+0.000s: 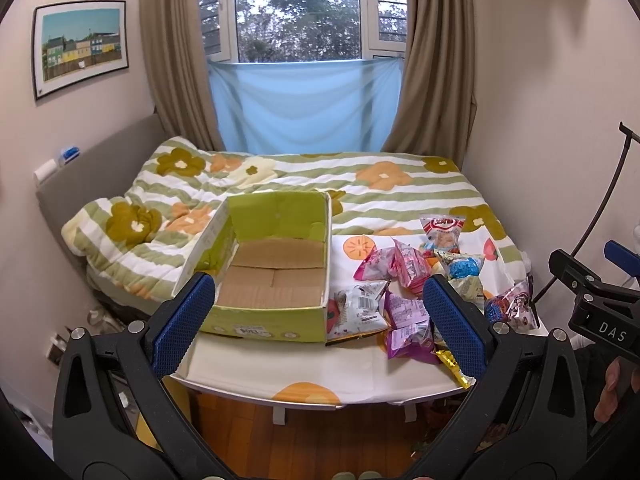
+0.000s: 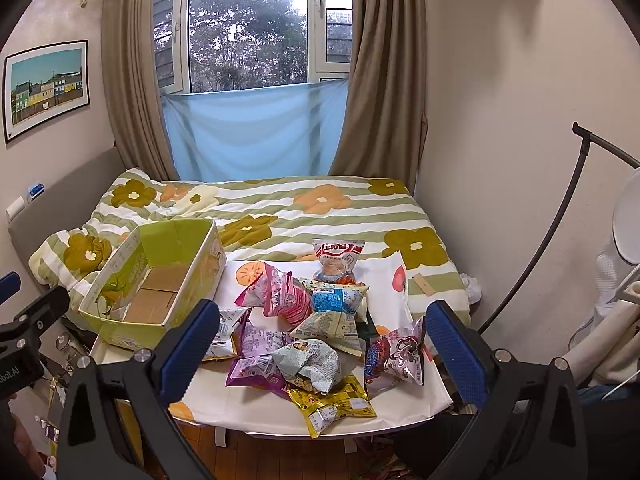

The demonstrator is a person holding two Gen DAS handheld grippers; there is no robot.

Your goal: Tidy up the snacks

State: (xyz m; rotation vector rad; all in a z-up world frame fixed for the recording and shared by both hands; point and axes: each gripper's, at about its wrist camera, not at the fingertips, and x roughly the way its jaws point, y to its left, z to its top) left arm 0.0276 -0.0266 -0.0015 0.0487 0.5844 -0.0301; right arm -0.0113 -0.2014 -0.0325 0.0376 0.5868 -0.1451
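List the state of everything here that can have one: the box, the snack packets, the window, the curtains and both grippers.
Cardboard box: open, empty.
Snack packets: piled on the table beside the box, none inside.
Window: looks shut.
Curtains: drawn apart.
Left gripper: open, holding nothing.
Right gripper: open, holding nothing.

Open-topped box (image 1: 272,276) left, snack pile (image 2: 304,328) crowding right.
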